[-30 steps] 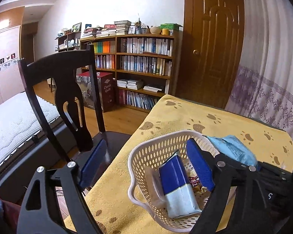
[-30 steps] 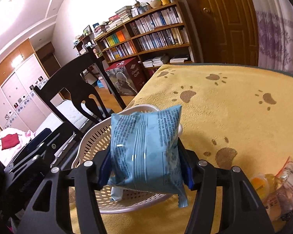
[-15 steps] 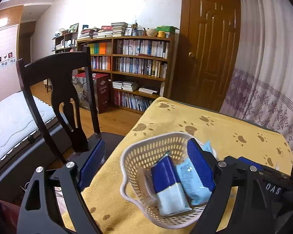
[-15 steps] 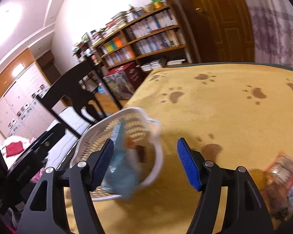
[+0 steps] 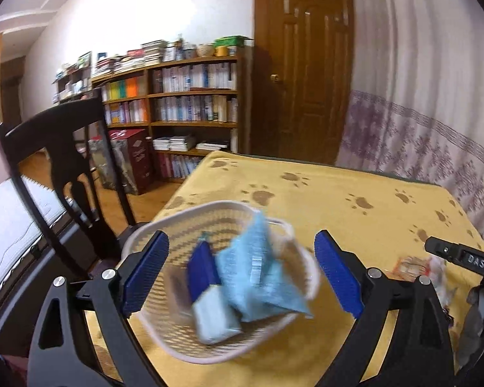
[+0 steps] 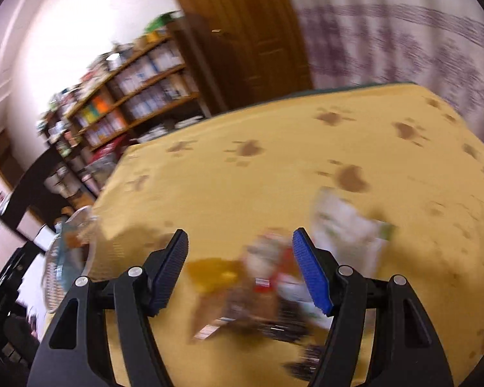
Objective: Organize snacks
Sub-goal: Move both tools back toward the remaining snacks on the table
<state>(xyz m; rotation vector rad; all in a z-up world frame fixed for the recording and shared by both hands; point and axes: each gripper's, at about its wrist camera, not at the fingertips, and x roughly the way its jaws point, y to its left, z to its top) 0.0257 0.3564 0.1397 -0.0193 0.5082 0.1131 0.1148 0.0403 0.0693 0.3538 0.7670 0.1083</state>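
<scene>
- Your right gripper (image 6: 240, 269) hangs open and empty over the loose snack packets (image 6: 258, 293); pick one next.
- Your left gripper (image 5: 242, 271) hangs open at the white basket (image 5: 293, 319), where a light-blue packet (image 5: 258, 277) lies.

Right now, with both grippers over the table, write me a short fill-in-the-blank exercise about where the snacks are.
1. The light blue snack packet lies inside the white ____.
2. The right gripper is open and points at a pile of snacks lying on the yellow ____ with paw prints.
3. The left gripper holds ____ between its blue pads.
4. Beside the table stands a dark wooden ____.

Missing words: basket; cloth; nothing; chair
</scene>
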